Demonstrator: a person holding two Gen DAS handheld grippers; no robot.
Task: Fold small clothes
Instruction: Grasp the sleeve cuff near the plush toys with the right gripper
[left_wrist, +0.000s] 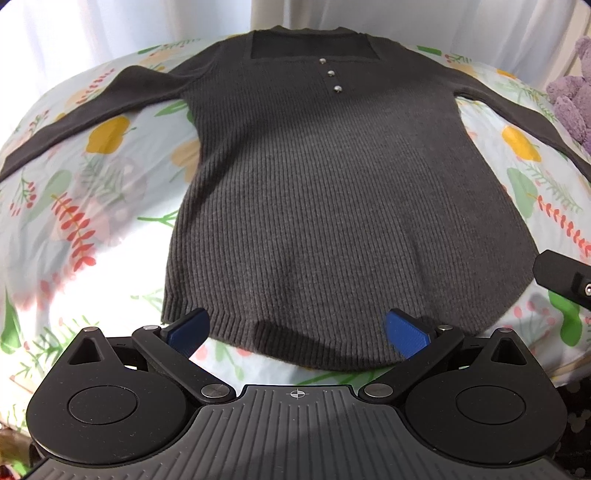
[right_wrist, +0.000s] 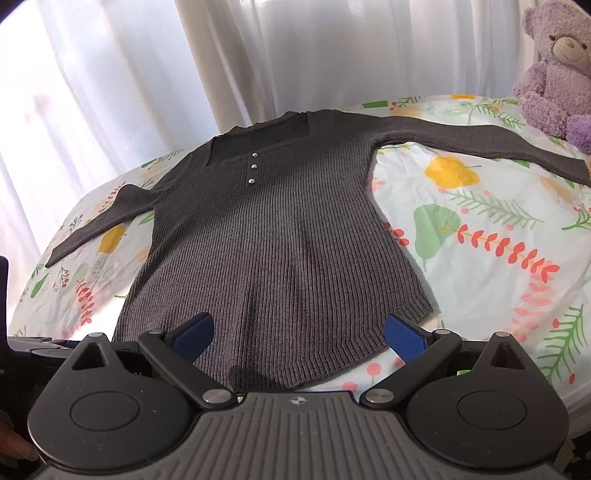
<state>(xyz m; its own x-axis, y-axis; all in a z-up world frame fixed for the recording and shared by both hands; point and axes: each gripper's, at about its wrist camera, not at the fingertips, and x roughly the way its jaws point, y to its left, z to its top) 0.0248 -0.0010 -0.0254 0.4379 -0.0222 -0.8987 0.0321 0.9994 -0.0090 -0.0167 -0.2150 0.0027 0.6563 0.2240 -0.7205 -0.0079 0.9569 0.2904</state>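
Note:
A dark grey ribbed long-sleeved sweater (left_wrist: 314, 192) lies flat, front up, on a floral sheet, with both sleeves spread sideways and three silver buttons below the square neckline. It also shows in the right wrist view (right_wrist: 280, 240). My left gripper (left_wrist: 297, 332) is open and empty, its blue pads (left_wrist: 404, 332) just above the near hem. My right gripper (right_wrist: 299, 338) is open and empty over the hem's right part. Part of the right gripper (left_wrist: 561, 277) shows at the right edge of the left wrist view.
The floral sheet (right_wrist: 480, 229) covers the surface. A purple teddy bear (right_wrist: 557, 70) sits at the far right, close to the right sleeve's cuff (right_wrist: 576, 168). White curtains (right_wrist: 258, 55) hang behind the surface.

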